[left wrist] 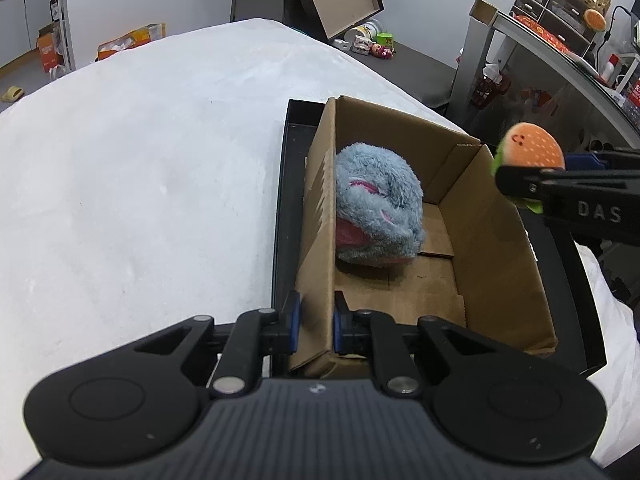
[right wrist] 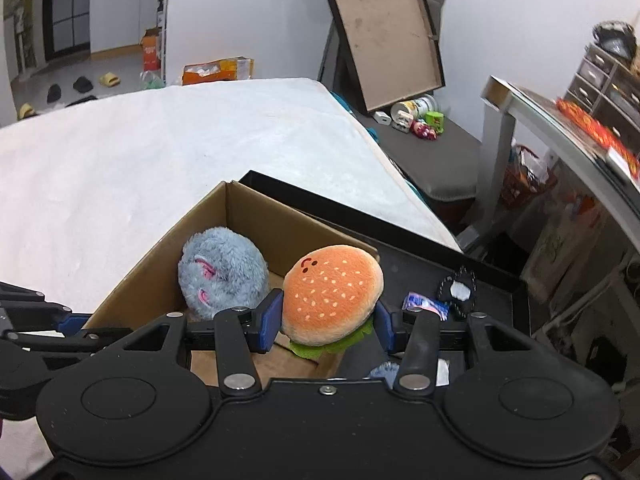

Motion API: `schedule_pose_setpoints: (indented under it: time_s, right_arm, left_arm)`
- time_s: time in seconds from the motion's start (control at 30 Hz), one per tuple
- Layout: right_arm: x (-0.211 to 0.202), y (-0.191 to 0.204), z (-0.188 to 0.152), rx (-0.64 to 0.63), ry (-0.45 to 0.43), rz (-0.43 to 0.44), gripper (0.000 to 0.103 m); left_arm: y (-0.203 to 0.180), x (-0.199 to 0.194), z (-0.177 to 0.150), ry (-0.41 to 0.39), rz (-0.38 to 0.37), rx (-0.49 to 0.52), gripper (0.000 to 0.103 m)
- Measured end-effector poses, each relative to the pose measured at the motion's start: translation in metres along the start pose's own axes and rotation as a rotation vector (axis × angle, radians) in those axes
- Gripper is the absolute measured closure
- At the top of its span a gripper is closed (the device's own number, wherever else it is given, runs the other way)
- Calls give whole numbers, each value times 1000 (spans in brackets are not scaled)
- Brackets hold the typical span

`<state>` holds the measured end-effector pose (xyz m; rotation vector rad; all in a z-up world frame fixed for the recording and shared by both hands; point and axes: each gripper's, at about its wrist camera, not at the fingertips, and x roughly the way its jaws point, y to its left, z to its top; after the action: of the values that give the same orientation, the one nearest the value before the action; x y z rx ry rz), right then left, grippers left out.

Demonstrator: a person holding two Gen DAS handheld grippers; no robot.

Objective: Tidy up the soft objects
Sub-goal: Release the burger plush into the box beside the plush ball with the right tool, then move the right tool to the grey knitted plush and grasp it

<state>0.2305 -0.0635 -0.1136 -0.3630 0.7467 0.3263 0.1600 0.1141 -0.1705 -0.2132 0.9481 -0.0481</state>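
White, slightly nubbly cloth covers the bed (left wrist: 140,160) that carries a black tray (left wrist: 280,208), and a plain cardboard box (left wrist: 492,264) sits in that tray. Inside the box, against its left wall, lies a grey plush (left wrist: 376,208), round and shaggy with pink stitching. The left claw (left wrist: 316,326) is pinched nearly shut on the near end of that wall, steadying the box. The right claw (right wrist: 326,320) stands half open, its blue pads pressed on a burger plush (right wrist: 332,292): a smooth orange bun with pale seed flecks, a small stitched face and a green felt frill below. It hangs over the box's right wall, just beside the grey plush in the right wrist view.

To drop it well, I judge the right claw should carry the burger past the wall and over the bare floor at the near end, lower it, then open. The burger is squashy, so the pads should part wide for a clean release, while the left claw keeps the light box from sliding.
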Motion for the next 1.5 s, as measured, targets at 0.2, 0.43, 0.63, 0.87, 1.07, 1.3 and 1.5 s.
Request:
schedule_pose_setpoints:
  time_s: [0.2, 0.43, 0.63, 0.87, 1.07, 1.3, 1.5]
  right_arm:
    - [3, 14, 8, -95, -31, -45, 35]
    - [1, 9, 1, -126, -25, -67, 29]
    - [-5, -9, -12, -74, -5, -61, 29]
    - [-6, -30, -32, 8, 3, -45, 29]
    - [-3, -43, -46, 78, 2, -6, 29]
    - [2, -61, -53, 148, -7, 30, 29]
    - [6, -78, -61, 195, -30, 70, 29]
  left_arm:
    - [0, 0, 1, 15, -10, -5, 88]
    - [-4, -1, 1, 23, -8, 10, 87]
    - [-11, -2, -1, 8, 27, 56, 86]
    - [-18, -5, 1, 0, 64, 96, 83]
    - [-26, -7, 5, -5, 106, 115, 75]
    - [-50, -7, 16, 13, 141, 181, 65]
    - [-66, 0, 22, 24, 180, 193, 53]
